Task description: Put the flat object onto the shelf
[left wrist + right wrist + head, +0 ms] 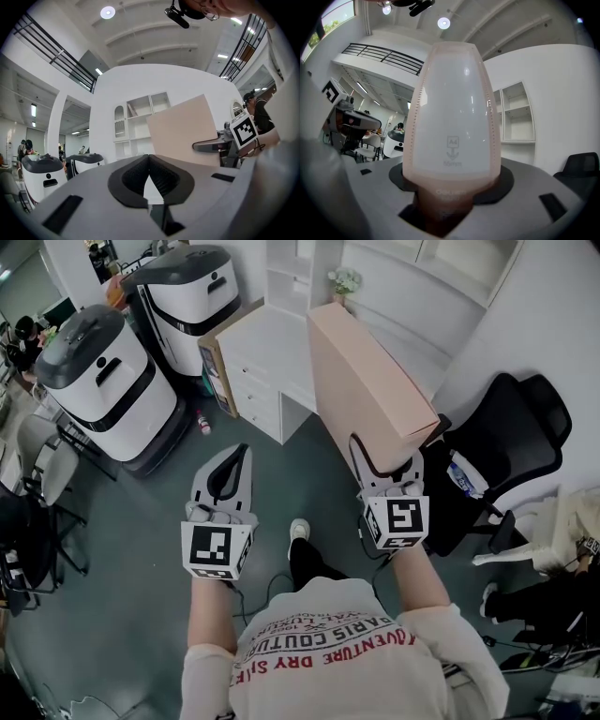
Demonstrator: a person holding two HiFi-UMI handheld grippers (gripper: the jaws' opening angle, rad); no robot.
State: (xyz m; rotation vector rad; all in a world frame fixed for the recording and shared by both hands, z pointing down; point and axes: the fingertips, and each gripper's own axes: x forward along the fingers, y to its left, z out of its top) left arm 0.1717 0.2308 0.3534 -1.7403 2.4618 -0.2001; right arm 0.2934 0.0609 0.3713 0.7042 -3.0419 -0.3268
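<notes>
The right gripper (386,463) had its jaws clamped on the narrow near end of the flat box (367,381), a pale pink file box. In the right gripper view the box (452,112) rose straight up from between the jaws of that gripper (452,190), its whitish spine facing the camera and filling the middle of the picture, with the dark pads pressed against both of its broad faces. From the head view the box reached forward and away from the person, held on edge in the air, its far end over the white drawer cabinet (267,367). The white shelf (286,277) stood against the wall just behind that cabinet; whether the box touched it could not be told.

The left gripper (236,460) was held level beside the right one, well apart from the box. In its own view the jaws of the left gripper (149,158) were closed tip to tip with nothing between them. Past them that view showed the broad face of the box (185,129) in front of the shelf (140,117).

Two white machines (103,381) with black bands stood to the left on the grey floor (272,474), and a black office chair (511,442) stood to the right
</notes>
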